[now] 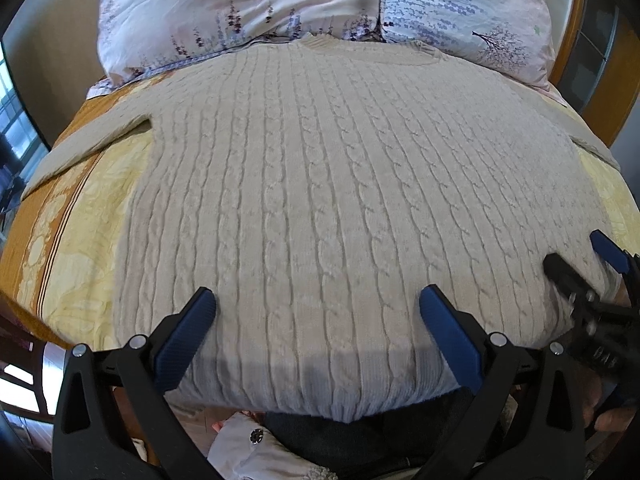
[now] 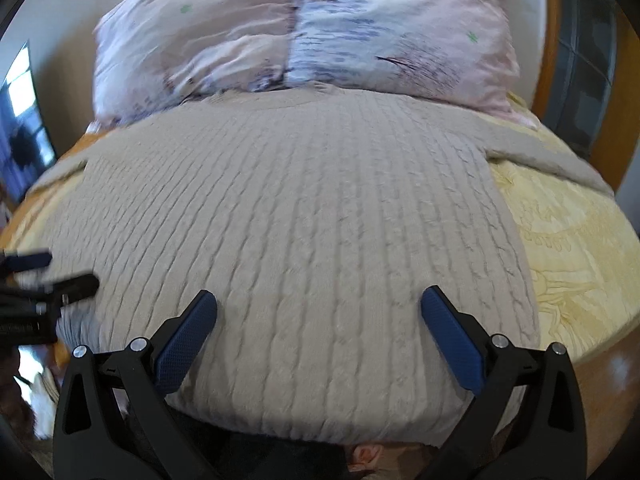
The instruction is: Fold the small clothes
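A beige cable-knit sweater (image 1: 328,184) lies spread flat on the bed, collar at the far end, sleeves out to both sides. It also fills the right wrist view (image 2: 304,216). My left gripper (image 1: 318,300) is open and empty, its blue pads just above the sweater's near hem. My right gripper (image 2: 319,300) is open and empty over the hem too, nearer the sweater's right edge. In the left wrist view the right gripper (image 1: 580,256) shows at the right edge; in the right wrist view the left gripper (image 2: 52,270) shows at the left edge.
A yellow patterned bedspread (image 1: 80,240) with an orange border covers the bed (image 2: 576,264). A floral pillow (image 1: 320,4) lies behind the collar. A wooden frame (image 2: 616,112) stands at the right. Other clothes (image 1: 256,448) lie below the near bed edge.
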A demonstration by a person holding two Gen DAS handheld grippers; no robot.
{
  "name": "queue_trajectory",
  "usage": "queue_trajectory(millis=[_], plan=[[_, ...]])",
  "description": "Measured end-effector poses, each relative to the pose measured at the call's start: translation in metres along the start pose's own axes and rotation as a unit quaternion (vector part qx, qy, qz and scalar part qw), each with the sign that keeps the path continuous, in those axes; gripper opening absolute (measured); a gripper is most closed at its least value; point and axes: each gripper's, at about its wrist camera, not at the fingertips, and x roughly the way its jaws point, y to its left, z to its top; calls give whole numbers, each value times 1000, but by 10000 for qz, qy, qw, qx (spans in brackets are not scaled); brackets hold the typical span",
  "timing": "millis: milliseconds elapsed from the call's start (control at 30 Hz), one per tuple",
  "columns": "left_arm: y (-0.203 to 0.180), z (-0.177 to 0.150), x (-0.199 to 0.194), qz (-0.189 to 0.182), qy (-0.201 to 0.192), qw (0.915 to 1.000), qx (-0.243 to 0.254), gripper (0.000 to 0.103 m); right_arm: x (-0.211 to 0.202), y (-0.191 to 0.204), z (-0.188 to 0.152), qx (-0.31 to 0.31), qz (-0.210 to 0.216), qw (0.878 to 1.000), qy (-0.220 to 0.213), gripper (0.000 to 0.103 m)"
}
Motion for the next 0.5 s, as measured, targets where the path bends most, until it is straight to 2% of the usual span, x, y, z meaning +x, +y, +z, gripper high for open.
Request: queue_trajectory(millis=[133,233,300,400,500], plan=[[4,17,2,-227,-24,9997,58,101,-2,-49,32,865,57,9960,-226,102],[8,30,3,-324,-198,9993,56,101,-1,-107,60,1722,99,9844,-334,99],[11,42,4,-536,-235,9982,91,101,2,-153,76,2488,157,9680,-295,88],[19,63,4,-817,-331,9961,48,101,9,-207,90,3416,194,9393,-261,81],[28,80,3,-1054,-539,9929,-138,101,19,-239,102,3808,-87,9242,-292,74]])
